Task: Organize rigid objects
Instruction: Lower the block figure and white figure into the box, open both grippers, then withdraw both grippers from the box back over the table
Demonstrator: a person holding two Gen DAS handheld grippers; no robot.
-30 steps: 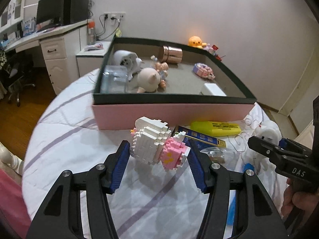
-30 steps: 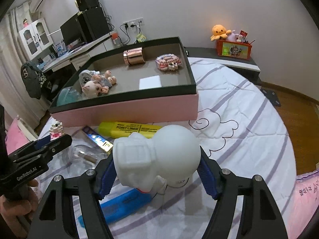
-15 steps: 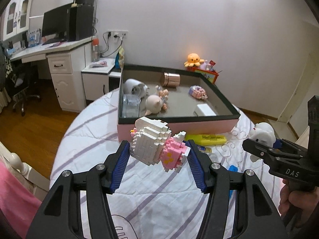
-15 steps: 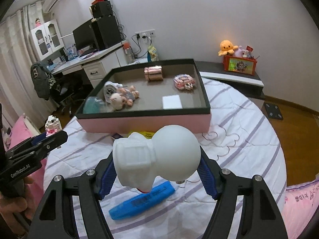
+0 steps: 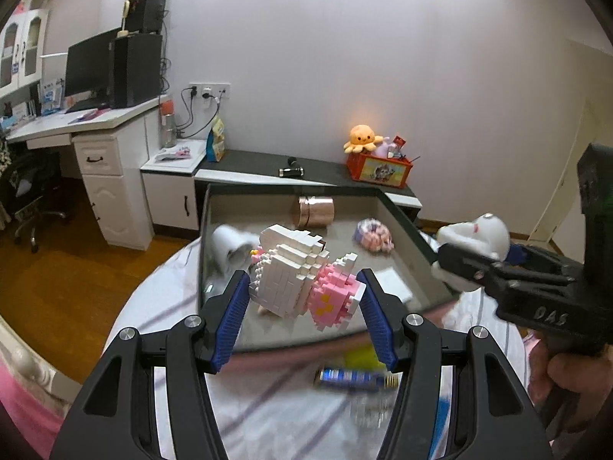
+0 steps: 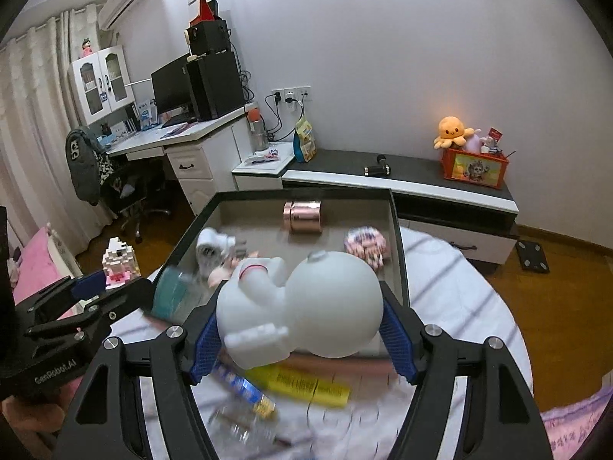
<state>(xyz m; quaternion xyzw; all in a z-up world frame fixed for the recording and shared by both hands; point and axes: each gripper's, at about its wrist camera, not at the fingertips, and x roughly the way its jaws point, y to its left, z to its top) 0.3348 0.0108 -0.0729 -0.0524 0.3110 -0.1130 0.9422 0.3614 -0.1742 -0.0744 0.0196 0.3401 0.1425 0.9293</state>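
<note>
Left gripper [image 5: 300, 306] jaws clamped on brick-built figure [image 5: 302, 274], held above tray [image 5: 402, 214] near edge. Right gripper [image 6: 297, 335] grips white astronaut figurine [image 6: 306, 306]. Bricks likely light, brittle, prone to shedding; squeeze flat flanks. Figurine smooth, slippery.

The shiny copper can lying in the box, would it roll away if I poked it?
Probably yes. The copper can lies on its side on the flat floor of the box, so a poke could roll it. It looks like hard metal, likely stiff and a bit slippery. The box walls would probably stop it.
</note>
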